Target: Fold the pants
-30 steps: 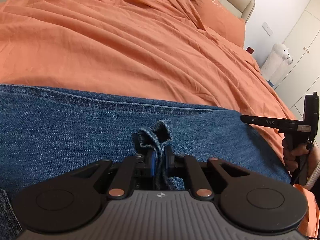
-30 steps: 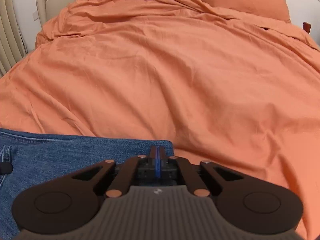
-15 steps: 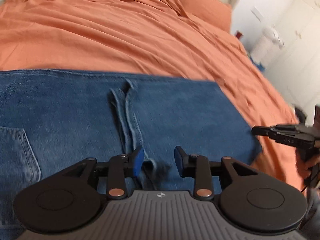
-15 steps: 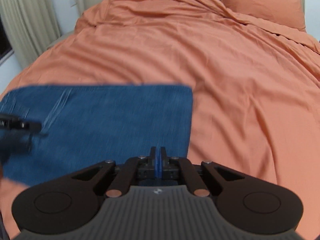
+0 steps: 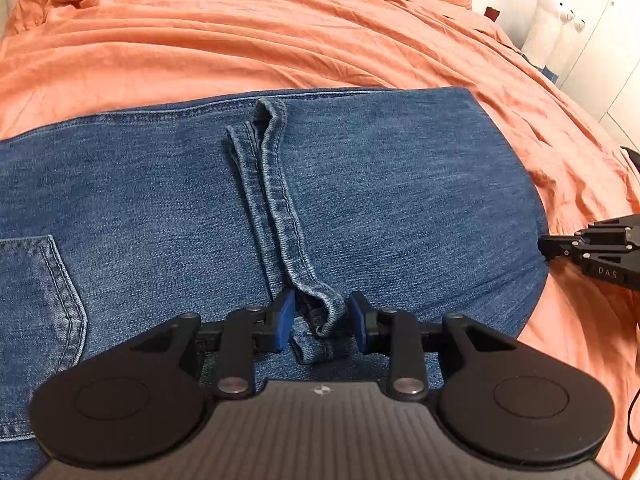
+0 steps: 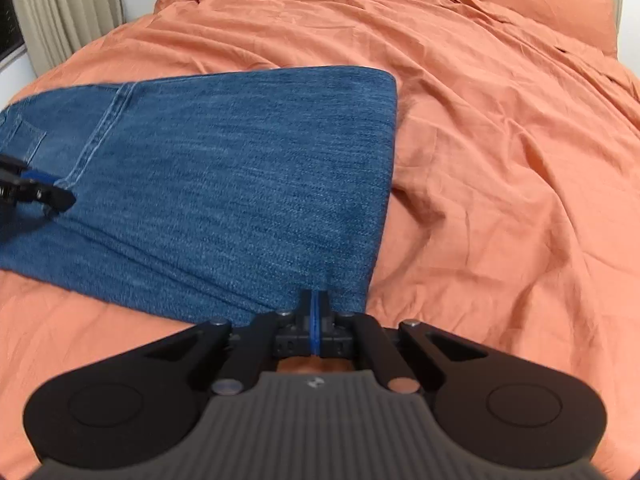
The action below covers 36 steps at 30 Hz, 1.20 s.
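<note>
1. Writing: the letters "DAS" appear in pale print on the black body of the right gripper (image 5: 592, 248), at the right edge of the left wrist view. No other text is legible.
2. Left gripper (image 5: 320, 320), lower centre of the left wrist view: its blue-padded jaws stand apart, with the stitched hem ends of the folded blue denim pants (image 5: 360, 184) lying loose between them, unclamped.
3. Right gripper (image 6: 316, 316), lower centre of the right wrist view: its blue pads are pressed together at the near corner of the pants (image 6: 240, 184); whether denim is caught between them cannot be told.
4. Pants: folded flat across the wrinkled orange duvet (image 5: 240, 32), filling the middle of the left wrist view, with a back pocket (image 5: 36, 304) at the left edge, partly cut off.
5. The left gripper (image 6: 36, 194) enters the right wrist view at the left edge, blurred and mostly out of frame.
6. A white plush toy (image 5: 556, 20) stands at upper right in the left wrist view, partly hidden by the bed; an orange pillow (image 6: 536, 4) lies at upper right in the right wrist view.
</note>
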Available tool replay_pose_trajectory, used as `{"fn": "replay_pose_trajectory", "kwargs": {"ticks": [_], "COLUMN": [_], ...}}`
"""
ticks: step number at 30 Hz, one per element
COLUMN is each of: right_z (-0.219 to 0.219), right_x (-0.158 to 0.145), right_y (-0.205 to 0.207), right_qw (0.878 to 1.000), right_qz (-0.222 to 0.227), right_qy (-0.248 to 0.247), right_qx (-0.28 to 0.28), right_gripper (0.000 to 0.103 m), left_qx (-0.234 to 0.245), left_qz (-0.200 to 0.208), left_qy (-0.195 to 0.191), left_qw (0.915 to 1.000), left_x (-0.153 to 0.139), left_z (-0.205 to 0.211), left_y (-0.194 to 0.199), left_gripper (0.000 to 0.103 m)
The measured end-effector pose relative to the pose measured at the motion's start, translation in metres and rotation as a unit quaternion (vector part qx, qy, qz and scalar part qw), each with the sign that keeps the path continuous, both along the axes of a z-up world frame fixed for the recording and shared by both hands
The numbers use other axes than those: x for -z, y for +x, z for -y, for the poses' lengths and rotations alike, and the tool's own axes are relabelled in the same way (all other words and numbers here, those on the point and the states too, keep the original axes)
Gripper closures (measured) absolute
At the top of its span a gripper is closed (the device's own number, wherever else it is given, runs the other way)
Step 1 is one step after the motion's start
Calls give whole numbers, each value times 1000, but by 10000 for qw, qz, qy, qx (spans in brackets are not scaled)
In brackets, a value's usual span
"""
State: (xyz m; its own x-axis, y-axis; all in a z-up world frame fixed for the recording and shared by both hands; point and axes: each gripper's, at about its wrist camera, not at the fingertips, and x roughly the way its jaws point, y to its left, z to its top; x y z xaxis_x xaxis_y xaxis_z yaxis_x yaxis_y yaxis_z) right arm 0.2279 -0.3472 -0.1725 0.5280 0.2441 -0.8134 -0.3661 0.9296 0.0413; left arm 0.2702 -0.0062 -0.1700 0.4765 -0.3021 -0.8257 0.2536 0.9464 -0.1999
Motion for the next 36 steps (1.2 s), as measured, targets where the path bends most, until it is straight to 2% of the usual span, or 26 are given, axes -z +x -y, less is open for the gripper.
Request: {"fn": "replay_pose_trajectory", "kwargs": {"ticks": [6, 9, 13, 15, 18, 19, 21, 23, 27, 29, 31, 36], "right_z": [-13, -22, -37, -50, -76, -85, -101, -118, -153, -171, -185, -218], "right_x": [-16, -38, -70, -81, -93, -96, -98, -99, -97, -93, -87, -68], "right_y": [6, 1, -5, -7, -8, -7, -5, -1, 6, 12, 19, 39], "right_qw": [9992, 9987, 9990, 9972, 9928, 9917, 9897, 9870, 9815, 9783, 9735, 9644], "right_qz": [-165, 29, 337, 514, 671, 692, 671, 696, 613, 485, 340, 299], "right_qy": [-369, -511, -185, -94, -179, -193, -163, -143, -146, -291, -215, -393], "right_qx": [-7, -69, -244, -540, -977, -1064, -1251, -1442, -1808, -1992, -2249, -2599], "right_gripper": [103, 103, 103, 102, 85, 79, 79, 78, 77, 78, 84, 87], "left_qx": [-65, -51, -113, -197, -394, -498, -764, -1029, -1487, -1835, -2267, -3336], "left_qz": [-12, 134, 355, 474, 596, 682, 793, 742, 608, 551, 586, 681], "left_qy": [-41, 149, 411, 480, 536, 489, 360, 194, -47, -274, -564, -1241], "left_qw": [10000, 9998, 9985, 9975, 9960, 9952, 9933, 9917, 9870, 9811, 9706, 9320], "left_x": [-20, -35, -59, -71, -89, -94, -103, -110, -111, -105, -97, -64], "left_z": [-5, -12, -31, -41, -64, -75, -100, -128, -180, -205, -228, -276], "left_y": [-8, -23, -45, -55, -69, -73, -83, -89, -100, -106, -113, -128], "left_gripper": [64, 64, 64, 64, 64, 64, 61, 51, 48, 45, 42, 33]}}
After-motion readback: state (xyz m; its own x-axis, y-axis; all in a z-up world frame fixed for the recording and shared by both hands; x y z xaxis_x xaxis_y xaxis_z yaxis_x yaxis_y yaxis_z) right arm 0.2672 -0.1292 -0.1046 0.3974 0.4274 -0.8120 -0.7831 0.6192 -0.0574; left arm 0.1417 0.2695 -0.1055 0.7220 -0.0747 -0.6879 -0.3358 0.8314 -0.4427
